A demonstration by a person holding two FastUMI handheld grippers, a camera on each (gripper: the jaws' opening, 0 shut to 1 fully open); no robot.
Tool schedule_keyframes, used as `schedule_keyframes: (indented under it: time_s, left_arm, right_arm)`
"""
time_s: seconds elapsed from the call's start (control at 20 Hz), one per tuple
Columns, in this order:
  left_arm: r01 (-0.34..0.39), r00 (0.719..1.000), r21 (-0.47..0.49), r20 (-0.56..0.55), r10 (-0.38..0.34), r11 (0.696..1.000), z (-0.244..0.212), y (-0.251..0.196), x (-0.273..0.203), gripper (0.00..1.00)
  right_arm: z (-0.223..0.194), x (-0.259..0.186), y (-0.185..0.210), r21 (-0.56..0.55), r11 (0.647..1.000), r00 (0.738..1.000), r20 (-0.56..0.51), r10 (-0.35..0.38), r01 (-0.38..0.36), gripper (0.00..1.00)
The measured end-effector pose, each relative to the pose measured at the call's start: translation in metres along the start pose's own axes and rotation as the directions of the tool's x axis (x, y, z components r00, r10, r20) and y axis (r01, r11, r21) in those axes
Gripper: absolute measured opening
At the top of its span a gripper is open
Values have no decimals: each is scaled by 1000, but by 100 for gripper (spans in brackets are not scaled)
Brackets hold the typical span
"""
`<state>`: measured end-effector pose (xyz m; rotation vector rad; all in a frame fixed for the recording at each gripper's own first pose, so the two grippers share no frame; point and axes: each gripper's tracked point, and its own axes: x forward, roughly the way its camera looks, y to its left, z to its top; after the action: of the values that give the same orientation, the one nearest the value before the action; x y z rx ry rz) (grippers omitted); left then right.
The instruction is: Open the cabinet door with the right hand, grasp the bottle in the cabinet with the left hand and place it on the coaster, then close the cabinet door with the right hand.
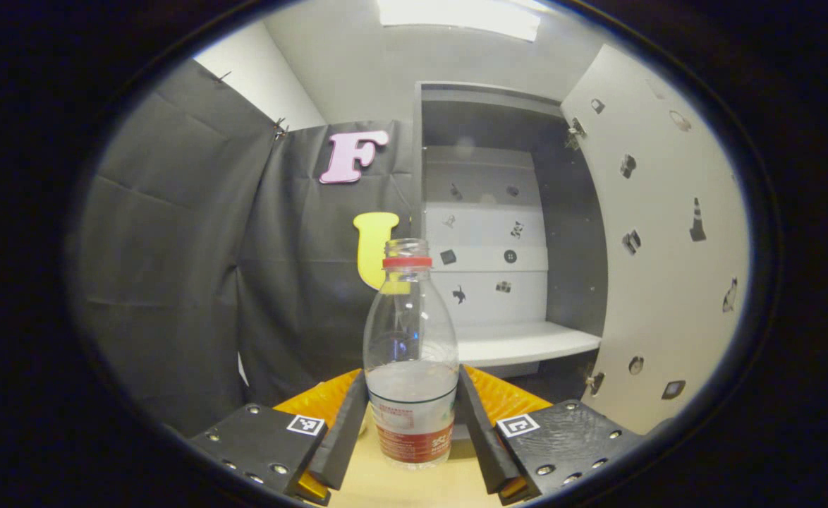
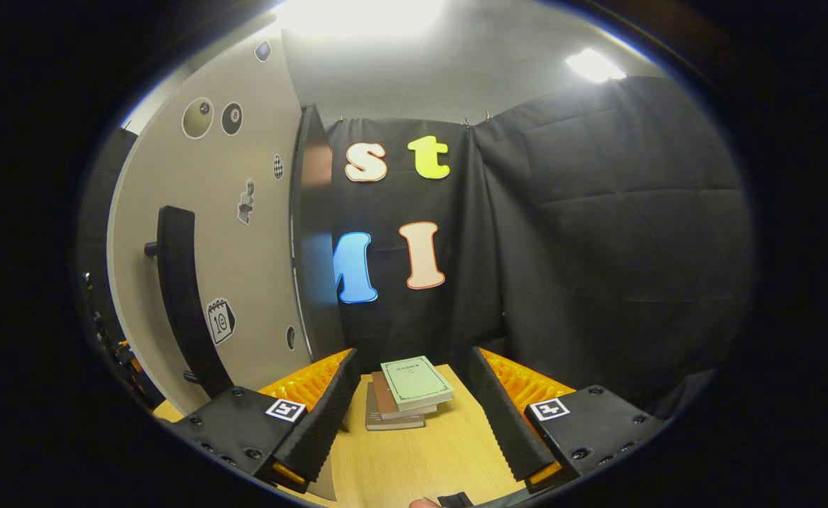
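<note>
A clear plastic bottle [image 1: 410, 331] with a red neck ring, no cap and a red and white label stands upright between my left gripper's fingers [image 1: 347, 423]. Both pads press on its lower sides, so my left gripper [image 1: 412, 377] is shut on it just above the wooden table [image 1: 386, 487]. Behind it the cabinet [image 1: 484, 233] is open, with its white shelf [image 1: 527, 342] bare. The door [image 1: 661, 247] is swung out to the right. In the right gripper view my right gripper [image 2: 414, 356] is open and holds nothing. The door's outer face [image 2: 245, 268] with a black handle [image 2: 178, 296] is at its left.
A small stack of books [image 2: 403, 395] lies on the wooden table [image 2: 414, 458] ahead of the right gripper. Black cloth walls close the booth on both sides. Stickers dot the cabinet's back panel and door.
</note>
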<state>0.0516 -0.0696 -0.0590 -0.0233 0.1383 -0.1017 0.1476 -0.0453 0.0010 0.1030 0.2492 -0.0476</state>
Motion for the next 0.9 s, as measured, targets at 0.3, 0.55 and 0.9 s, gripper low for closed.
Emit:
schedule_keyframes:
  time_s: [0.3, 0.55, 0.9]
  left_arm:
    - [-22, 999, -27, -25, 21, 999, -54, 9, -39, 71]
    - [-37, 998, -24, -47, 36, 999, -94, 13, -59, 73]
    - [-61, 994, -21, -91, 59, 998, -171, 15, -74, 71]
  right_arm:
    - [-12, -2, 12, -9, 999, 999, 1, 40, -40, 99]
    - [-18, -6, 12, 6, 999, 999, 7, 48, -48, 96]
    - [-26, -12, -4, 57, 998, 1000, 11, 19, -20, 98]
